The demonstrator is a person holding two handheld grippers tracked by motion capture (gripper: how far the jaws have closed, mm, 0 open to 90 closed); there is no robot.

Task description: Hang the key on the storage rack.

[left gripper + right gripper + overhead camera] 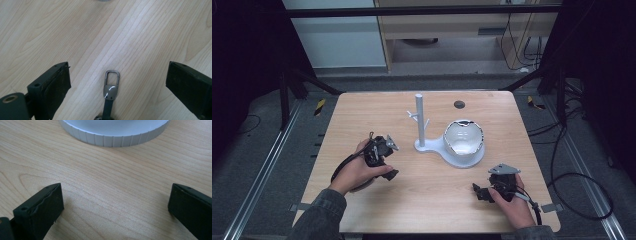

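- The right gripper, black with a grey 3-cornered plate on top, sits low over the near right part of the pale wooden table, held in the person's right hand; in the right gripper view its 2 black jaws stand wide apart over bare wood
- The left gripper, also black, is held in the person's left hand at the near left of the table; in the left gripper view its jaws are spread wide, nothing gripped
- Between those jaws a small grey metal clasp with a rectangular loop lies on the wood, on a dark strap that runs off the bottom edge
- Past both grippers, near the table's middle, stands a white stand with an upright post and short pegs
- Its flat round tray holds a white bowl with a dark chipped-looking rim, to the right of the post
- The tray's ribbed white edge shows ahead of the right gripper
- A small dark round disc sits in the table's far side
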